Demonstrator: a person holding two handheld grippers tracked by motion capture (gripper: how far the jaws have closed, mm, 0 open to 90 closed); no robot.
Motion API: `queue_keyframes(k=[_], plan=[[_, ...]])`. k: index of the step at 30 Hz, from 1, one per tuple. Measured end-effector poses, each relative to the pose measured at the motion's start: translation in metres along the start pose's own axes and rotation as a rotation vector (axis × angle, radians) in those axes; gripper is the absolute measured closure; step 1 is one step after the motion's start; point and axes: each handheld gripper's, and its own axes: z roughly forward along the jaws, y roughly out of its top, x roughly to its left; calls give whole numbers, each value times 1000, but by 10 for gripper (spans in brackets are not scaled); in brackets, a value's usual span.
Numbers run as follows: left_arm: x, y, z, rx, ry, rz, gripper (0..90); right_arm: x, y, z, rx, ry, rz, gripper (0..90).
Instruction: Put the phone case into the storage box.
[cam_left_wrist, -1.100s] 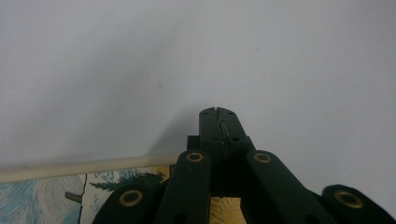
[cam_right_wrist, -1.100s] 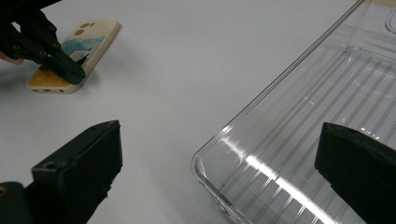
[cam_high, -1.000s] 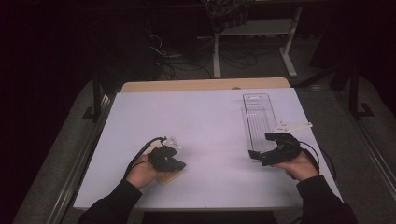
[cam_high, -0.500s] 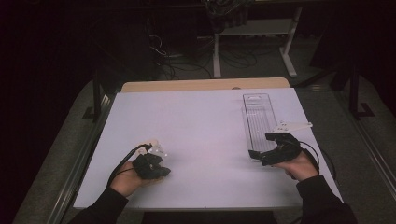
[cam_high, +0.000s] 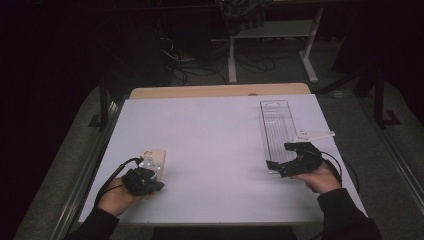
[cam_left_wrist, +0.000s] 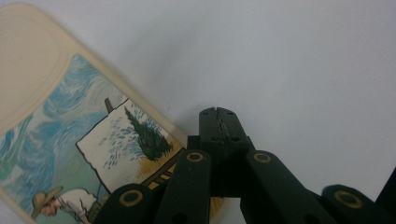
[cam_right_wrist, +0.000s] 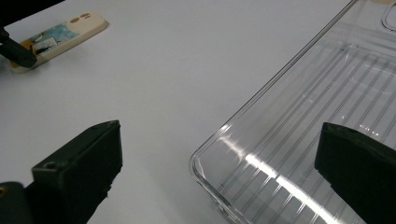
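A cream phone case (cam_high: 153, 159) printed with a painting lies flat on the white table (cam_high: 210, 145) at the near left. My left gripper (cam_high: 150, 174) sits at its near end, shut with nothing between the jaws. In the left gripper view the closed tips (cam_left_wrist: 218, 112) rest over bare table just beside the phone case (cam_left_wrist: 88, 135). A long clear plastic tray (cam_high: 276, 131) lies at the right. My right gripper (cam_high: 281, 156) is open at its near end. The near corner of the clear tray (cam_right_wrist: 299, 135) lies between the wide-spread jaws of the right gripper (cam_right_wrist: 219, 168).
The right gripper view shows the phone case (cam_right_wrist: 65, 31) far across the table with the left gripper's tip (cam_right_wrist: 16, 51) on it. A wooden board edge (cam_high: 220, 91) runs along the table's far side. Cables and a stand (cam_high: 270, 45) are on the floor beyond.
My left hand and gripper have moved left, and the phone case now lies farther left with them. The right gripper and the tray have stayed put.
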Motion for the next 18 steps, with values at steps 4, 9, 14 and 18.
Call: queue_keyframes(k=[4, 9, 14, 18], plan=[[8, -8, -6, 16, 35, -9, 899, 0, 0, 0, 0, -3, -3, 0], [20, -20, -15, 27, 98, -44, 899, 0, 0, 0, 0, -4, -3, 1], [36, -31, -23, 4, 122, -96, 899, 0, 0, 0, 2, -3, -1, 1], [36, -29, -27, -43, 106, -107, 898, 0, 0, 0, 3, -2, -2, 2]])
